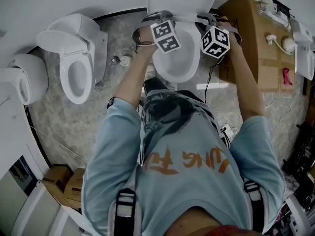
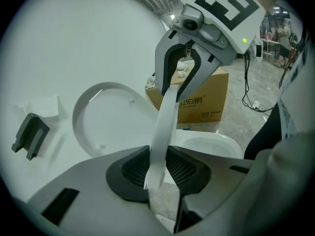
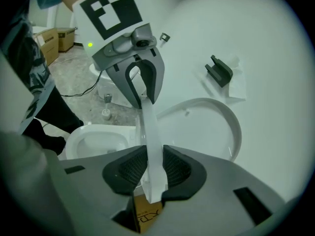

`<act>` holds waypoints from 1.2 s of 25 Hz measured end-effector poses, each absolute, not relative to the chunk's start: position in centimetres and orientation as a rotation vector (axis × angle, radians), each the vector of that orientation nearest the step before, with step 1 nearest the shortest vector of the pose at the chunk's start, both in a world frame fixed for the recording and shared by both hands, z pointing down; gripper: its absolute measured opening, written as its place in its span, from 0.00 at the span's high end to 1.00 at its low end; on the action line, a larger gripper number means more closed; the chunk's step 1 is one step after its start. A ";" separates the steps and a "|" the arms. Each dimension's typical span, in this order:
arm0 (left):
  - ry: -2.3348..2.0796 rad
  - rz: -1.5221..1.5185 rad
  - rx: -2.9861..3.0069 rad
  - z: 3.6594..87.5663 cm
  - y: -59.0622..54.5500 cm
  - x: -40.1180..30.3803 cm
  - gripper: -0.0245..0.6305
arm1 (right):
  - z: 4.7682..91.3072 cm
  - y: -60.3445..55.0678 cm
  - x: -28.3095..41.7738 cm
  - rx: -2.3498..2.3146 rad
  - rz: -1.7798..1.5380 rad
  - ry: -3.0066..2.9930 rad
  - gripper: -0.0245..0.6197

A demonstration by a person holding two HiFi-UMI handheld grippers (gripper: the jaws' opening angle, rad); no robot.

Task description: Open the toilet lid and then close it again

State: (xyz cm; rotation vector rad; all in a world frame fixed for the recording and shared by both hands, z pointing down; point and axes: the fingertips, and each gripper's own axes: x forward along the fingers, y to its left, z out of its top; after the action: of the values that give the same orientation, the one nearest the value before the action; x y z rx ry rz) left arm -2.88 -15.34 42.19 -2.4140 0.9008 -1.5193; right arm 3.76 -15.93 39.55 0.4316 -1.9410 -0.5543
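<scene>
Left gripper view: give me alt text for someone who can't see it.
The left hand-held gripper clamps a thin white toilet flap, lid or seat, seen edge-on; the right hand-held gripper grips its far end. Below lies the open bowl, a cardboard box behind.

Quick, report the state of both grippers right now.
Left gripper: closed on the toilet lid, clamping its thin edge.
Right gripper: closed on the same toilet lid, at the opposite side.

Both arms (image 1: 129, 77) stretched fwd; L tool (image 2: 157, 173), R tool (image 3: 150, 173) angled down, jaws clamped.
</scene>
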 end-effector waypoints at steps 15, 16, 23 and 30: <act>0.823 -1.627 -2.554 48.2 -4.0 -1.0 0.71 | 45.7 -4.1 5.6 0.291 -0.520 -1.988 0.76; 0.798 -1.650 -2.563 48.8 -3.3 -0.9 0.70 | 46.4 -3.4 5.7 0.274 -0.499 -1.994 0.75; 0.663 -1.769 -2.581 53.4 1.1 -0.1 0.66 | 51.2 0.9 6.4 0.180 -0.370 -2.015 0.71; 0.578 -1.830 -2.679 57.2 4.9 0.0 0.64 | 55.8 4.6 6.4 0.099 -0.302 -1.982 0.67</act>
State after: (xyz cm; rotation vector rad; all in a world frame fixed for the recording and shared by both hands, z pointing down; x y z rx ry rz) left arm -0.01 4.93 57.16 -2.6790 0.5784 -1.8298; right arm 6.41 4.64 55.80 0.0987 -1.9815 -0.3024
